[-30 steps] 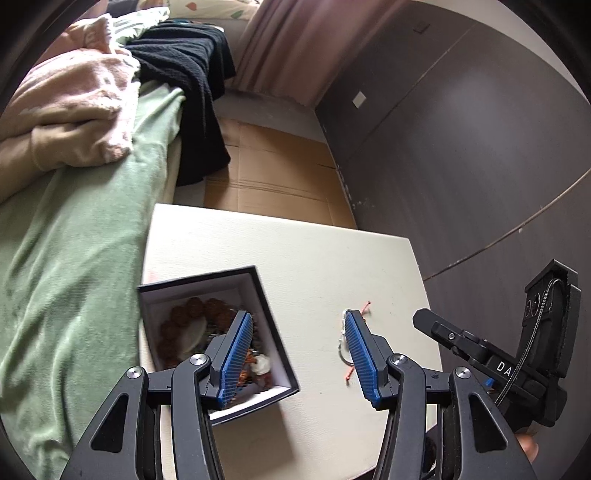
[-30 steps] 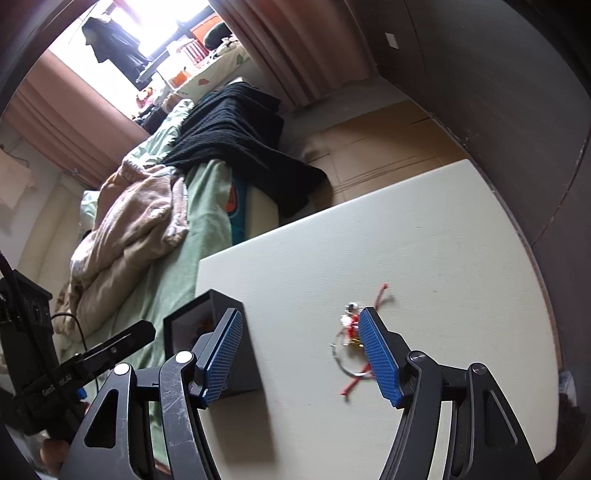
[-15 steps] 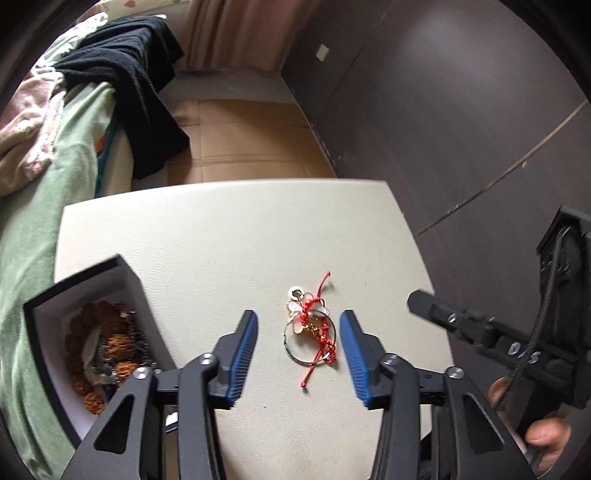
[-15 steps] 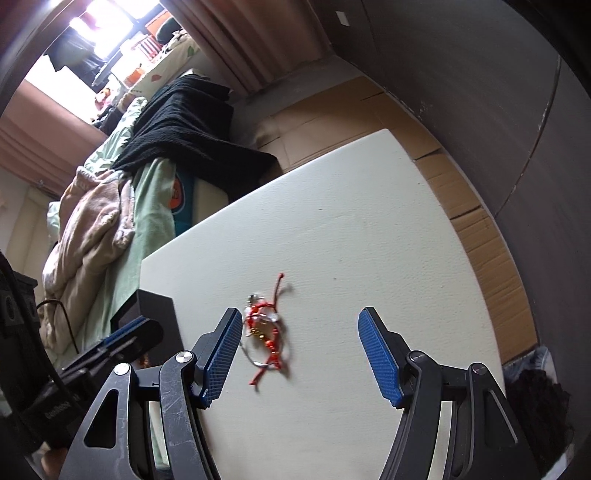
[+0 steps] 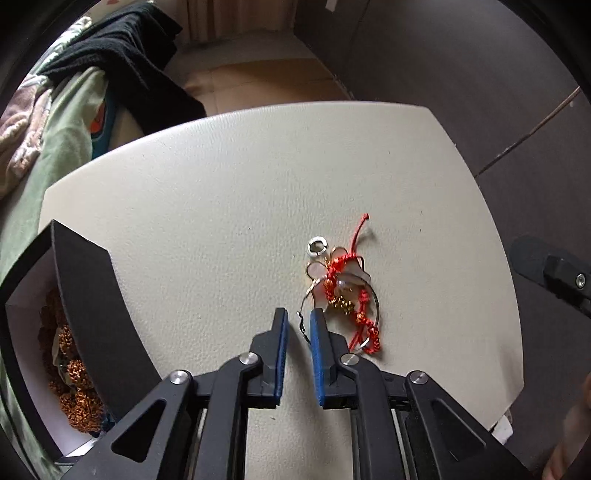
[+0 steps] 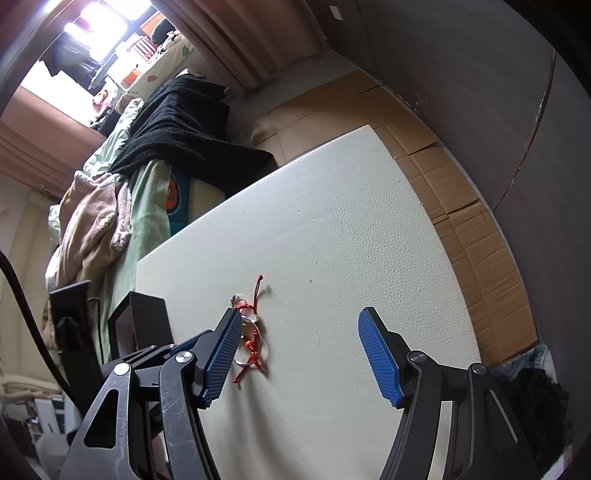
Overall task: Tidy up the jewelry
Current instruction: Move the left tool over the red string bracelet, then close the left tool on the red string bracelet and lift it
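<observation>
- Left gripper (image 5: 296, 325): jaws have narrowed from wide to nearly closed, straddling the wire hoop of the jewelry (image 5: 341, 291) on the bench (image 5: 221, 192); firm contact cannot be told; pickup appears imminent
- Right gripper (image 6: 299, 354): wide open, empty; jewelry by its left finger
- Box (image 5: 85, 295): left of the left gripper

Home bedroom, bed (image 6: 147, 192) with rumpled blankets (image 6: 92, 229), curtained window (image 6: 103, 22)

Right gripper (image 6: 299, 336): jaws spread wide, nothing between them.
Bracelet (image 6: 251, 332): red cord with thin metal hoop, flat on white table (image 6: 332, 240), touching or just beside the left blue pad.
Black box (image 6: 147, 321): at the table's left edge, near bracelet.
</observation>
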The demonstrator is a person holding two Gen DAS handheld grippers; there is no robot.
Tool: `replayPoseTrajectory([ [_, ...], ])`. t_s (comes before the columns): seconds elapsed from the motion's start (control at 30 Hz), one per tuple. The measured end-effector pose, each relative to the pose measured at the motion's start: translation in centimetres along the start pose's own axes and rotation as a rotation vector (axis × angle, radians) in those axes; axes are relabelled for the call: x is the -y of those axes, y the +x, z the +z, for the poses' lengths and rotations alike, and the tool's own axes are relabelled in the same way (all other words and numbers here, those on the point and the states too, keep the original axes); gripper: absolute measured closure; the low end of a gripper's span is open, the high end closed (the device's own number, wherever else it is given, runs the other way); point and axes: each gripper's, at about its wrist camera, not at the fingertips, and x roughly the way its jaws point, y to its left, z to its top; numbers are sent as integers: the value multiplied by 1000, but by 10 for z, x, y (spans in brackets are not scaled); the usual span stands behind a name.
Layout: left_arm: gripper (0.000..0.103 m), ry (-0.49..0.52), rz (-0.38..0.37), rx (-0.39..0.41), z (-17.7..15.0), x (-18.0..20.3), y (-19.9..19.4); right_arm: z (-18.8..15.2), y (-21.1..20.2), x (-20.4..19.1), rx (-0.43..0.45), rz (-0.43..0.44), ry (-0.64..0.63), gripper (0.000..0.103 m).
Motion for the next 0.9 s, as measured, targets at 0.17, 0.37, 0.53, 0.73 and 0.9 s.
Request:
replayPoseTrajectory([
  [0.17, 101, -57, -63, 21, 3, -14, -13, -2, 2, -1, -4, -3, -5, 37],
  [0.37, 101, -42, -137, 86, 0, -20, -44, -5, 11, -14, -26, 8, -27, 37],
  [0.53, 101, -50, -176, 123, 1, -33, -63, -9, 15, -29, -26, 16, -54, 37],
  [0.73, 101, -54, -142, 147, 3, -47, -73, -11, 27, -42, -60, 62, -47, 37],
  [0.9, 101, -90, -135, 170, 0, -70, -82, -13, 41, -51, -72, 13, -57, 39],
])
